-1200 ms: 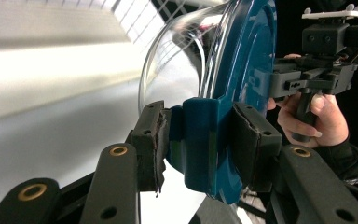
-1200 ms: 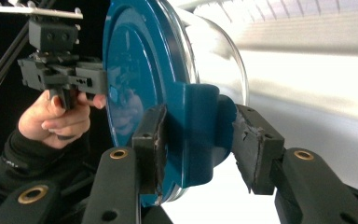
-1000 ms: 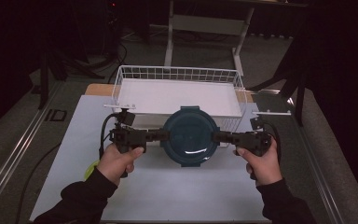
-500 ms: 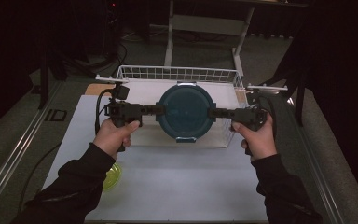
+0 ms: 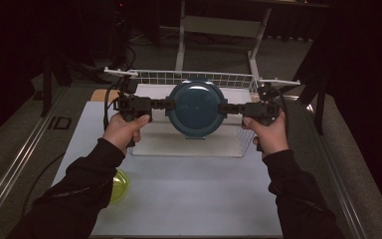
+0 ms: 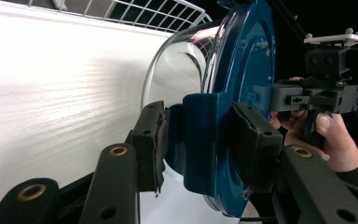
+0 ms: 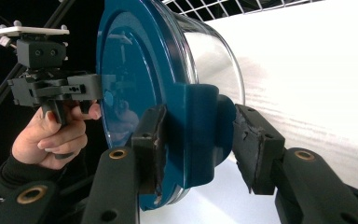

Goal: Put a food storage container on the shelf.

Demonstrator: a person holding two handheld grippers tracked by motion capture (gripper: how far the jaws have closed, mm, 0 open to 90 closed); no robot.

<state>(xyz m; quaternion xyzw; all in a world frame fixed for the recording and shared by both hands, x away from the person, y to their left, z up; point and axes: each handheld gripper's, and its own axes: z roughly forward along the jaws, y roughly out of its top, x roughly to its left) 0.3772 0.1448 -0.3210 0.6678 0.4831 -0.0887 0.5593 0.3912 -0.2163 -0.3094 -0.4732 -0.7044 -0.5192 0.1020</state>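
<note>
A round clear container with a dark blue lid [image 5: 196,108] hangs in the air over the white wire basket [image 5: 194,78], lid towards me. My left gripper [image 5: 171,104] is shut on the blue clasp [image 6: 205,140] at its left side. My right gripper [image 5: 224,109] is shut on the opposite clasp [image 7: 198,135]. In the left gripper view the pads [image 6: 153,140] press the clasp from both sides, with the lid [image 6: 247,84] edge-on and the glass body [image 6: 182,60] behind it. The right gripper view shows the lid [image 7: 130,70] and the glass body [image 7: 214,51].
The basket has a white floor [image 5: 189,145] and low wire walls and stands at the far half of the pale table [image 5: 189,199]. A yellow-green round object [image 5: 120,185] lies near my left forearm. A metal stand [image 5: 181,35] rises behind the basket.
Both hands have carried the container up and away from me, from the basket's near edge to above its middle. The grips on both clasps look the same.
</note>
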